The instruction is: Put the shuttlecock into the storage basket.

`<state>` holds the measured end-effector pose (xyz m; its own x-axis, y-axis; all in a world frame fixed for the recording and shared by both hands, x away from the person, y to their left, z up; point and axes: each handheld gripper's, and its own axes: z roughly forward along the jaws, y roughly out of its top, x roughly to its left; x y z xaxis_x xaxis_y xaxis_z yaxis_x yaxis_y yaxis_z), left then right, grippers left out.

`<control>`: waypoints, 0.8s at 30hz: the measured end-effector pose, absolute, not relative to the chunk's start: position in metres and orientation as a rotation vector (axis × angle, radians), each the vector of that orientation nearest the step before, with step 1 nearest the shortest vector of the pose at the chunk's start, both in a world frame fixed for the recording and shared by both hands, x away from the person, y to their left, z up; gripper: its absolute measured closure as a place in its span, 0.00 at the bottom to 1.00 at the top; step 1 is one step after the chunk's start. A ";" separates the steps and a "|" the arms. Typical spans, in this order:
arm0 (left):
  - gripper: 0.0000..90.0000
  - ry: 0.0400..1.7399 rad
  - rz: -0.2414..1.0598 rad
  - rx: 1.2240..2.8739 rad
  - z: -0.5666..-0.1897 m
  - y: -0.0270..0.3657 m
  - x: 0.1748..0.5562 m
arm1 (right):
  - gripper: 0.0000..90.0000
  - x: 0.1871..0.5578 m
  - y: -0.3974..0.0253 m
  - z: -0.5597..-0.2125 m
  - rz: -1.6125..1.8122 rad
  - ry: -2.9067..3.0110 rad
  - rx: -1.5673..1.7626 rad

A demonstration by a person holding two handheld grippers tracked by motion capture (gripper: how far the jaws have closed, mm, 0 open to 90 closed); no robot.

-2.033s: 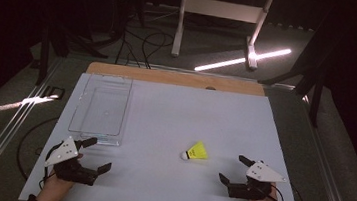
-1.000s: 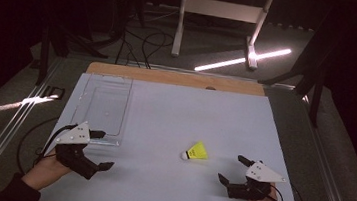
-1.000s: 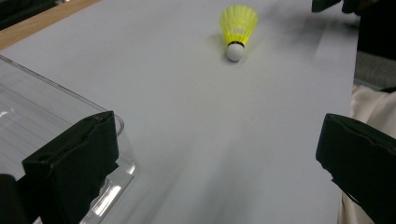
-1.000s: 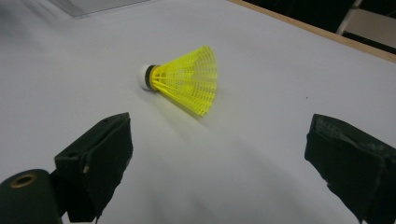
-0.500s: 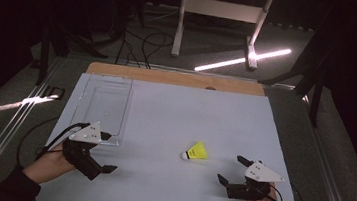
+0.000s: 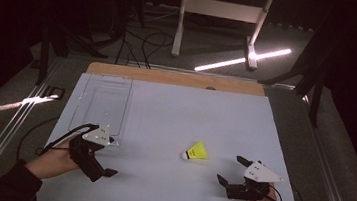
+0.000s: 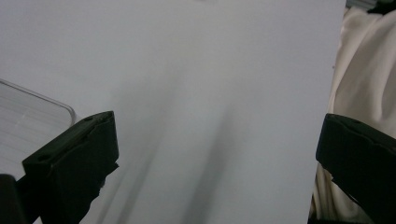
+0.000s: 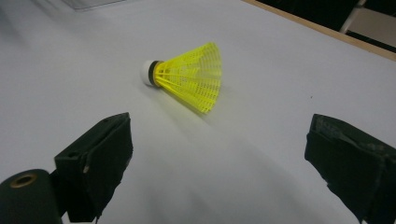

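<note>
Sideways, shuttlecock [image 6: 195,151] cork points left.

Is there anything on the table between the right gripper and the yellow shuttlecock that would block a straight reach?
Nothing visible does. The right gripper sits open on the table, and the right gripper view shows bare surface between its jaws and the yellow shuttlecock, which lies on its side ahead of them. The clear tray is off to the left.

Left tool [image 6: 102,165] at lower left of the high view, jaws wide apart, right tool [image 6: 228,170] at lower right, jaws wide apart, forearms entering from the bottom edge
</note>
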<state>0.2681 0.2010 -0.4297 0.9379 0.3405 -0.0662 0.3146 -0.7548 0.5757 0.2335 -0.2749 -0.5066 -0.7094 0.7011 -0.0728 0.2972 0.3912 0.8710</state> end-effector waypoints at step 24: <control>0.00 0.613 -0.055 2.659 -0.430 0.176 0.285 | 0.09 0.234 -0.273 -0.507 1.247 2.245 0.846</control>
<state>0.2854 0.1756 -0.4298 0.9026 0.4110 -0.1278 0.4272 -0.8196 0.3818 0.2336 -0.2734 -0.5073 -0.7191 0.6906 -0.0766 0.2998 0.4078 0.8624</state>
